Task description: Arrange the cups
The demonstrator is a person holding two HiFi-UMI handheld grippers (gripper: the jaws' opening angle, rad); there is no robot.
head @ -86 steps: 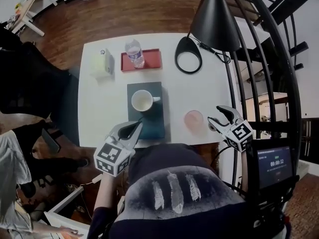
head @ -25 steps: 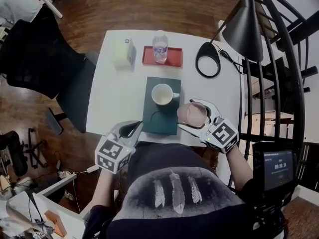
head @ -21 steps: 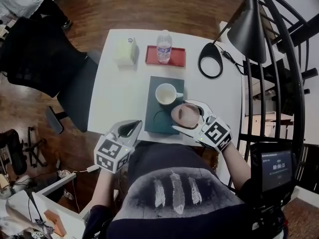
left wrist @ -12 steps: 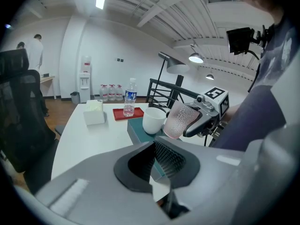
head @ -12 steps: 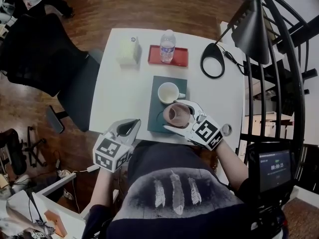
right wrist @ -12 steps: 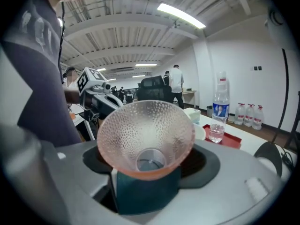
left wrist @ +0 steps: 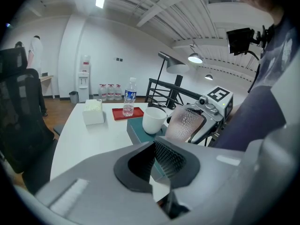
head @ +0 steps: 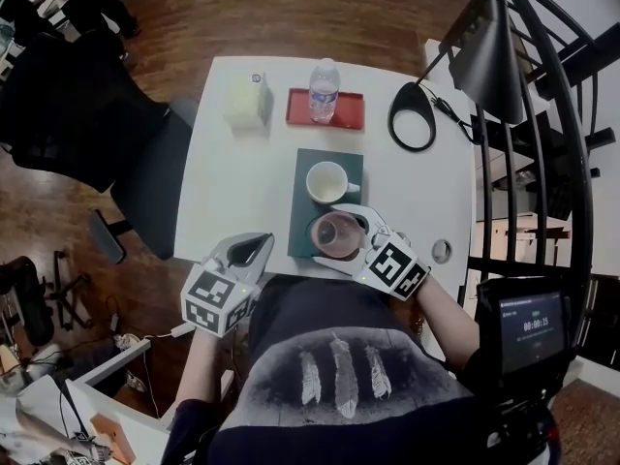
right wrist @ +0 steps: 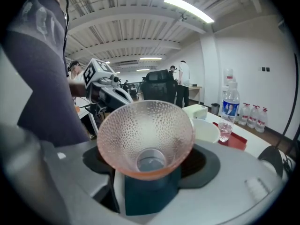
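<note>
The right gripper [head: 334,235] pinches the pink cup [right wrist: 145,130] over the green mat's [head: 308,201] near end, just beside the white mug [head: 327,181], seemingly to line them up; the left gripper [head: 254,248] hangs pressed together, empty.

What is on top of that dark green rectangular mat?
A white ceramic mug stands on the far half of the mat. A pink dimpled glass cup, clamped in the right gripper, is over the near half; what lies beneath the cup is covered.

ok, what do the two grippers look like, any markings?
The left gripper and right gripper match: pale grey moulded shells, curved jaws lined with black ribbed pads, a white cube with black square markers on each. No cables visible.
</note>
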